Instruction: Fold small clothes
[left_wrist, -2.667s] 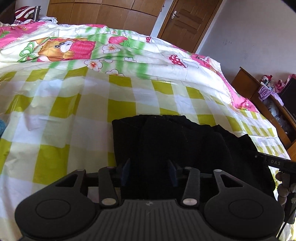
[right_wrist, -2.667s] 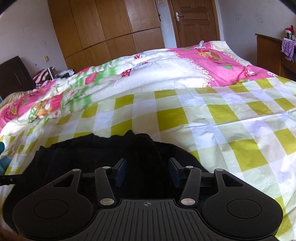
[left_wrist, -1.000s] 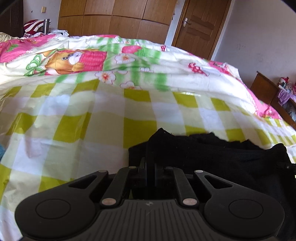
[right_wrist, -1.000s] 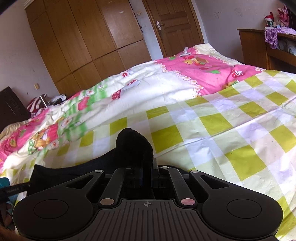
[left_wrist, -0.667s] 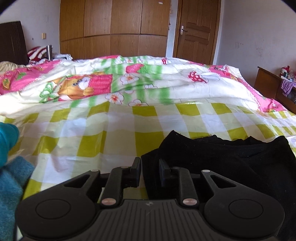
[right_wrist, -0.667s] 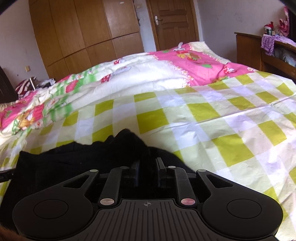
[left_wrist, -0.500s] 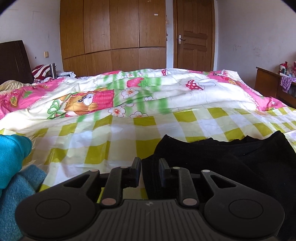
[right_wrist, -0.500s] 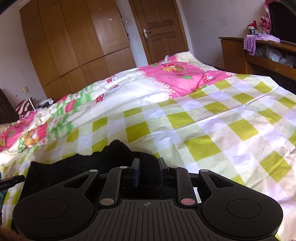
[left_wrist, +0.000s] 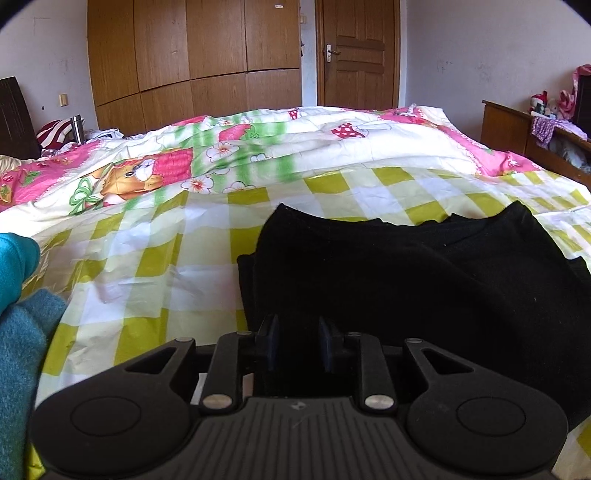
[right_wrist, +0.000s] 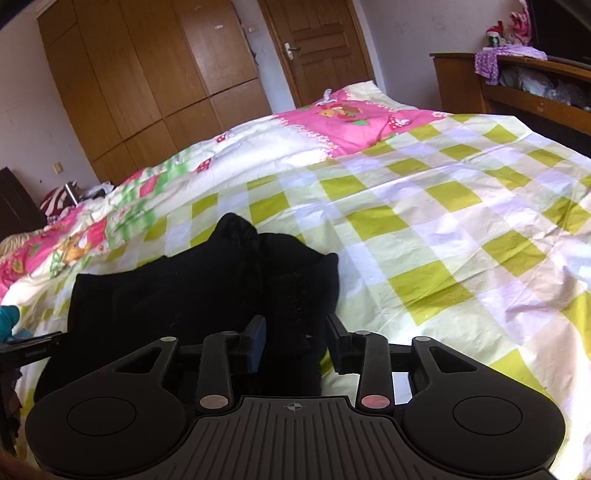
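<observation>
Left hand-held gripper: jaws parted narrowly, pitched downward. Right hand-held gripper: jaws wider apart, just opened further, pitched downward.

A wooden wardrobe and door stand behind the checked bedsheet.

Garment laid on checked sheet, near edge of bed.
Quilt is bunched behind it; wardrobe & door are set beyond; shelf unit at right.
</observation>
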